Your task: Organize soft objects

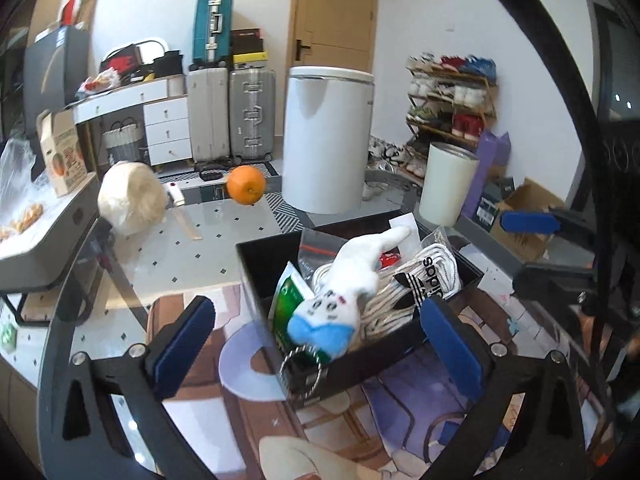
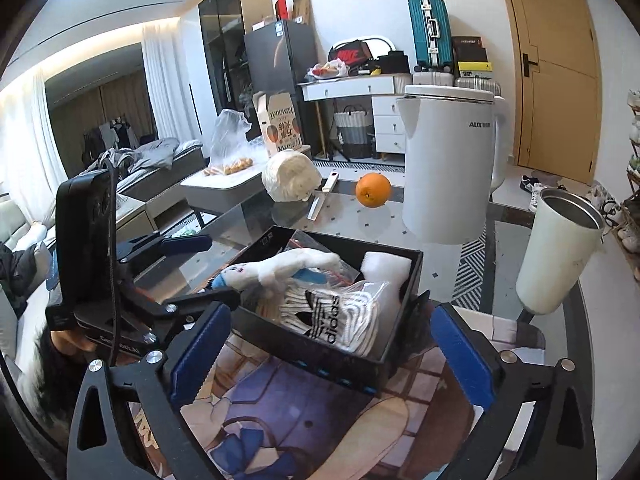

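Note:
A black open box (image 1: 256,264) stands on a printed mat on the glass table. Inside it lie a bagged pair of white Adidas socks (image 1: 424,280), a green packet (image 1: 288,296) and a white plush toy (image 1: 344,292) with a blue base. The toy leans on the near wall and its metal key ring hangs over the edge. My left gripper (image 1: 316,312) is open just in front of the toy, its pads well clear on both sides. My right gripper (image 2: 332,316) is open too, straddling the box's (image 2: 320,364) near side above the socks (image 2: 332,320). Neither holds anything.
Behind the box stand a white kettle (image 2: 448,160), a white steel tumbler (image 2: 560,248) and an orange (image 2: 373,189). A wrapped pale round bundle (image 2: 290,176) and a knife lie at the far left. The printed mat (image 2: 280,400) covers the table's near part.

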{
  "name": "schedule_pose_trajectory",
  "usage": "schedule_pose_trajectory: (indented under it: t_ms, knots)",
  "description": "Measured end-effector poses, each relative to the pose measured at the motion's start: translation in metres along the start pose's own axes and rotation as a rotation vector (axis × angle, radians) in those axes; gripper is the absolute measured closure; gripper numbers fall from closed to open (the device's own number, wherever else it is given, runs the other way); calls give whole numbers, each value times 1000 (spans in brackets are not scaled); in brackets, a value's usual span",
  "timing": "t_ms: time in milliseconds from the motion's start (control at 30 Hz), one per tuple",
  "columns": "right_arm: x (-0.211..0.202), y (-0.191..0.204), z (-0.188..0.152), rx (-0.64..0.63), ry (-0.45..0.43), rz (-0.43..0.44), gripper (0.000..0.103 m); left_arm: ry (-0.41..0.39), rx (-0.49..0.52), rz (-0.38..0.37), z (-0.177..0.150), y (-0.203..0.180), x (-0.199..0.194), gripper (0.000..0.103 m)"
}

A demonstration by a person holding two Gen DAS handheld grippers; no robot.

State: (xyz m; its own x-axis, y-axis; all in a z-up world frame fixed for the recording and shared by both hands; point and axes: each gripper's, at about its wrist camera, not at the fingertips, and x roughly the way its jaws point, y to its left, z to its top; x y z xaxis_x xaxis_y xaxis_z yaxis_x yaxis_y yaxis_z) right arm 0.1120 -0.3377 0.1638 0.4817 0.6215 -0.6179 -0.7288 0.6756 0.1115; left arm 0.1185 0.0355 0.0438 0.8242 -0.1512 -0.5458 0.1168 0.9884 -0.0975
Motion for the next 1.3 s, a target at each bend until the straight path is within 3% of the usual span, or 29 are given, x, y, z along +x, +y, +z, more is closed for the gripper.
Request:
schedule_pose_trajectory:
  t_ms: [567,867,1300]
  knots:
    - [-11,42,-37,-24,-104,-114,1,-138,-97,179,-44,6,-49,0]
    - [-8,41,-49,-15,-136,-171,1,-147,-119,191,-50,7,-45,0]
    - [-6,35,-55,-19,-154,-198,1,-135,-44,204,-49,-7,-39,0]
